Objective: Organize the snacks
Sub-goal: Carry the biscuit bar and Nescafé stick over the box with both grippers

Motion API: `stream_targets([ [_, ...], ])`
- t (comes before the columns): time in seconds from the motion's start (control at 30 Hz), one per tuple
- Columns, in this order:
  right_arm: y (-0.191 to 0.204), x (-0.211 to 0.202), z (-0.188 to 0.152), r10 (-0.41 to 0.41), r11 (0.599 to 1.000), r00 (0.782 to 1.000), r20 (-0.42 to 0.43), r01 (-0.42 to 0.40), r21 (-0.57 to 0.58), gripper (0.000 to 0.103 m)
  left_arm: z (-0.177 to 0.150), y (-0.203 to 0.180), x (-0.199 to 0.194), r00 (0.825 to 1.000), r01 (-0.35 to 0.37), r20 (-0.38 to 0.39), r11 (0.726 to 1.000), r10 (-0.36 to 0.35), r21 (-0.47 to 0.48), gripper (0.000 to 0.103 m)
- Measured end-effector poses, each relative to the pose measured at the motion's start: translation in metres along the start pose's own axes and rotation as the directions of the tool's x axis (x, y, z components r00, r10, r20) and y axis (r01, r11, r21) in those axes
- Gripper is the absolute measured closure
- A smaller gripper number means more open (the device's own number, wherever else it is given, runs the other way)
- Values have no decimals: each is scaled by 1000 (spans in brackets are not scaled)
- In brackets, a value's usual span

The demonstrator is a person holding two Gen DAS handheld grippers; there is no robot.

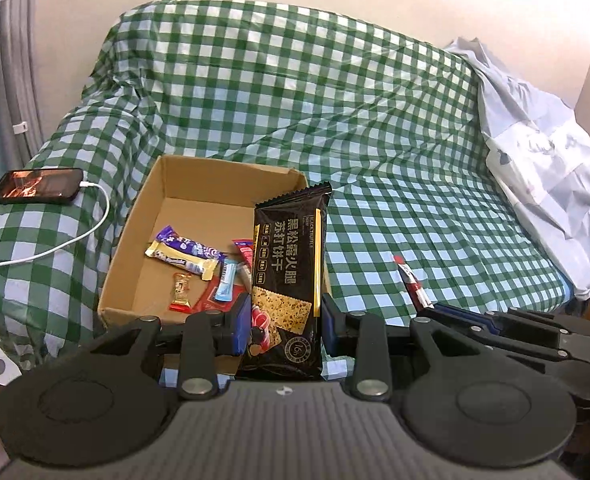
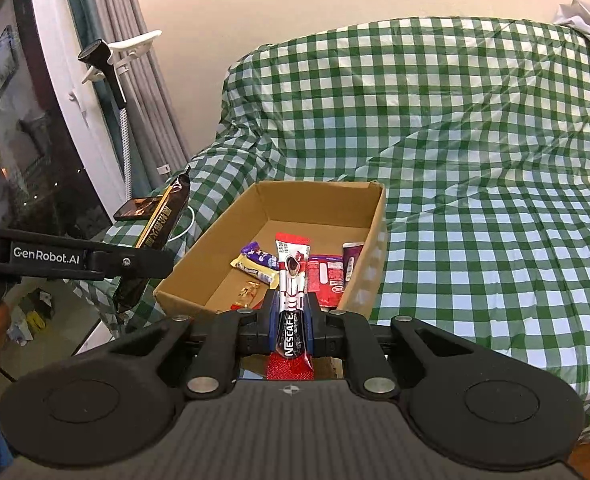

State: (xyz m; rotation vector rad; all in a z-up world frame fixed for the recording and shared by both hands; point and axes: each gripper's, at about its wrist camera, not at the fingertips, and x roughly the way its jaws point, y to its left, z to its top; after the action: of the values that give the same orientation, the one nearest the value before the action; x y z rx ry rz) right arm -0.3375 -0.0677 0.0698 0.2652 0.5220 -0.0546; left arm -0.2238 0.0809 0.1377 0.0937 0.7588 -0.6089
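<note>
A tall black cracker packet with gold lettering (image 1: pixel 287 280) stands upright, pinched at its lower part between the blue pads of the left gripper (image 1: pixel 286 326), just above the near edge of an open brown cardboard box (image 1: pixel 199 184). The right gripper (image 2: pixel 293 326) is clamped on a red-and-white Nescafé coffee stick (image 2: pixel 293 292), held over the same box. Small wrapped candies (image 1: pixel 185 252) lie inside; the box rests on a green-checked cloth (image 1: pixel 335 120).
</note>
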Motion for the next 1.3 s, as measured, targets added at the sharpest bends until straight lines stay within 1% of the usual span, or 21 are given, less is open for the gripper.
stream_targets([
  [0.3, 4, 14, 4, -13, 1000, 999, -31, 12, -18, 90, 0, 13, 4, 1000, -6, 3, 1000, 6, -19, 64],
  [0.6, 6, 32, 13, -25, 999, 998, -57, 23, -36, 90, 9, 28, 18, 1000, -16, -4, 999, 16, -48, 64],
  [0.93, 9, 61, 26, -21, 998, 996, -92, 16, -56, 90, 22, 46, 41, 999, -42, -18, 997, 41, -70, 64],
  [1.1, 11, 80, 36, -13, 998, 994, -109, 5, -65, 90, 31, 57, 57, 998, -54, -40, 995, 51, -88, 64],
  [1.3, 11, 106, 46, -7, 998, 991, -134, -2, -69, 90, 45, 65, 79, 995, -79, -64, 993, 74, -87, 64],
])
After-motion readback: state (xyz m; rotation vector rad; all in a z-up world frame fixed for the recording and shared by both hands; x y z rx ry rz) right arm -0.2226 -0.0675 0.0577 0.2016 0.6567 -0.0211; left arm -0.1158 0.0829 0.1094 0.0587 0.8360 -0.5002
